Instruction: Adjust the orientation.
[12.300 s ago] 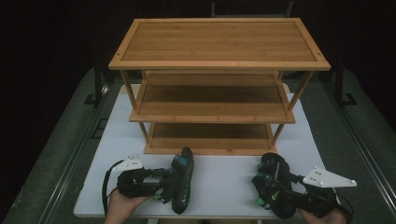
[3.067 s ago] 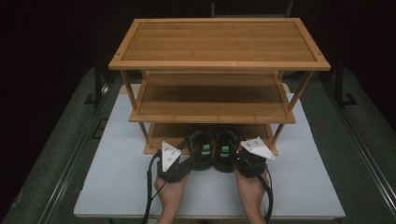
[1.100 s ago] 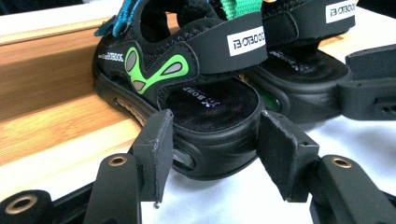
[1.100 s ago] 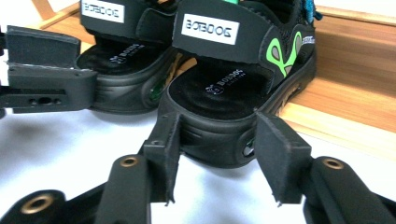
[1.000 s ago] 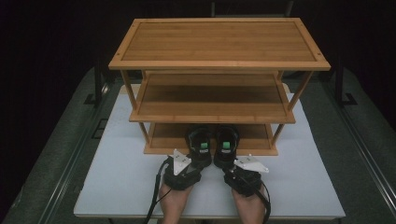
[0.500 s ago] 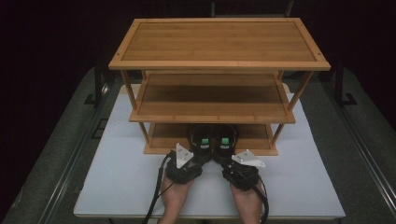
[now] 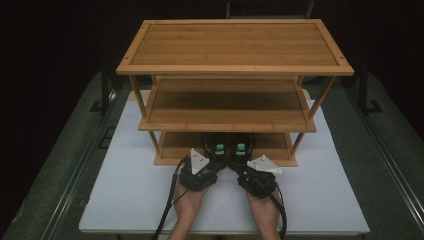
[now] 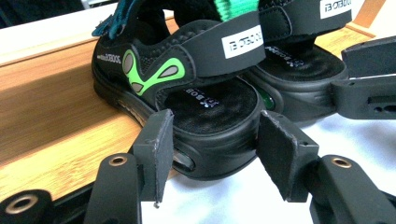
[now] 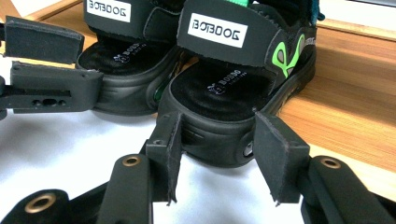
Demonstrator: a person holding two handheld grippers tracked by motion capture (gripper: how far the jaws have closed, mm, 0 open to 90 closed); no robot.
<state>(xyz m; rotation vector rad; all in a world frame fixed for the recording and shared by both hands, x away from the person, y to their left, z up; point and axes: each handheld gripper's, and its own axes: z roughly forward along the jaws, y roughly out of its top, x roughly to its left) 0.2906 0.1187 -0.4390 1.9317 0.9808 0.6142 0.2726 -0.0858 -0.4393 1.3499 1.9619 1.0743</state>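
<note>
A pair of black sandals with green marks stands on the bottom shelf [image 7: 177, 145] of a bamboo rack, heels hanging over its front edge. My left gripper [image 7: 212, 160] is behind the left sandal [image 7: 217, 147]. In the left gripper view the left gripper [image 8: 217, 158] is open, its pads flanking the heel of the left sandal [image 8: 187, 70] with small gaps. My right gripper [image 7: 244, 163] is behind the right sandal [image 7: 241, 146]. The right gripper [image 9: 219, 154] is likewise open on either side of the right sandal's [image 9: 243, 79] heel.
The three-tier rack [image 7: 232, 45] stands on a white table top [image 7: 125, 190], its middle shelf [image 7: 225, 107] and top bare. Both hands rest on the table near its front edge. Dark rails [image 7: 75, 165] run along both sides of the table.
Both grippers turned upright over the last second, their grey plates now facing up, and edged slightly forward behind the heels. The sandals have stayed put on the bottom shelf.
</note>
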